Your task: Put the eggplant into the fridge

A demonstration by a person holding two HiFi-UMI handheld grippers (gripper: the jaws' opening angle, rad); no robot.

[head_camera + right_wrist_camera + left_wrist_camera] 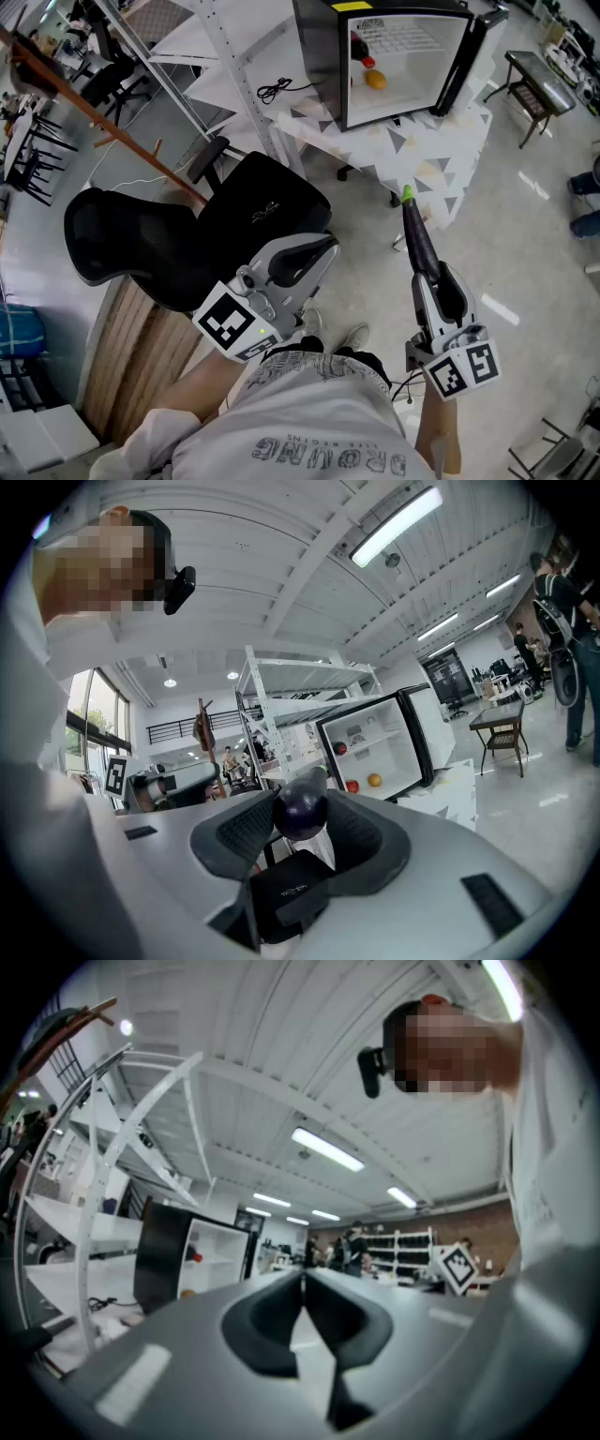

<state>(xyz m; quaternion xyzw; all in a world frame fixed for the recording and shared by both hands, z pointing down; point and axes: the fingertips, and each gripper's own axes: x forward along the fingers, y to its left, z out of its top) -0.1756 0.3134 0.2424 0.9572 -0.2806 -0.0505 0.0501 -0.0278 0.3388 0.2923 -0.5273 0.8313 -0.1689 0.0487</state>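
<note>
Firstly, table (441, 161): covered with a patterned cloth and set well ahead of the person. Fridge (317, 56): a small black one on that table, door swung fully open, white inside. Office chair (202, 234): black, beside the left gripper and between the person and the table, so likely to catch a leg or an arm on the way in. Left gripper (302, 1283): held level, fingers pressed together with nothing between them. Right gripper (434, 279): fingers spread wide and clamped on the blunt end of the eggplant (418, 232), which juts forward with its green stem end pointing at the fridge, still well short of it. Orange fruit (375, 80) and a red item (361, 49): already inside the fridge, at its left. Hazards, as judged: the eggplant is long, smooth and gripped at one end only, so it may sag or slide out during the carry. Its leading tip may strike the door edge or the shelf, or knock the fruit, if brought in off line.
</note>
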